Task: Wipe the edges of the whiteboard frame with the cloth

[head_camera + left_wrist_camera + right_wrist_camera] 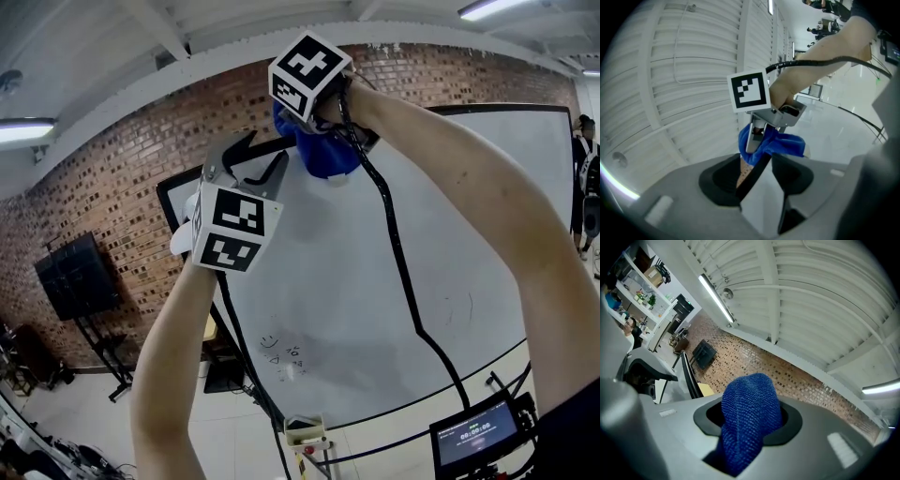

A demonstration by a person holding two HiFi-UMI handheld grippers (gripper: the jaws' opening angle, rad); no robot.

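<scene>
The whiteboard (450, 234) stands against a brick wall, edged by a black frame (187, 180). My right gripper (323, 141) is raised at the board's top edge, shut on a bunched blue cloth (328, 161) that rests against the frame there. That cloth (750, 423) fills the right gripper (750, 427) in its own view. My left gripper (251, 161) sits just left of it, its jaws straddling the top frame. In the left gripper view the black frame strip (752, 176) runs between the nearly closed jaws of the left gripper (759, 183), with the cloth (787, 143) just beyond.
A black cable (394, 244) hangs from the right gripper across the board. A dark screen on a stand (80, 277) is at the left by the brick wall (103, 178). A small monitor (473, 436) sits at the bottom right. A person (586, 178) stands at the right edge.
</scene>
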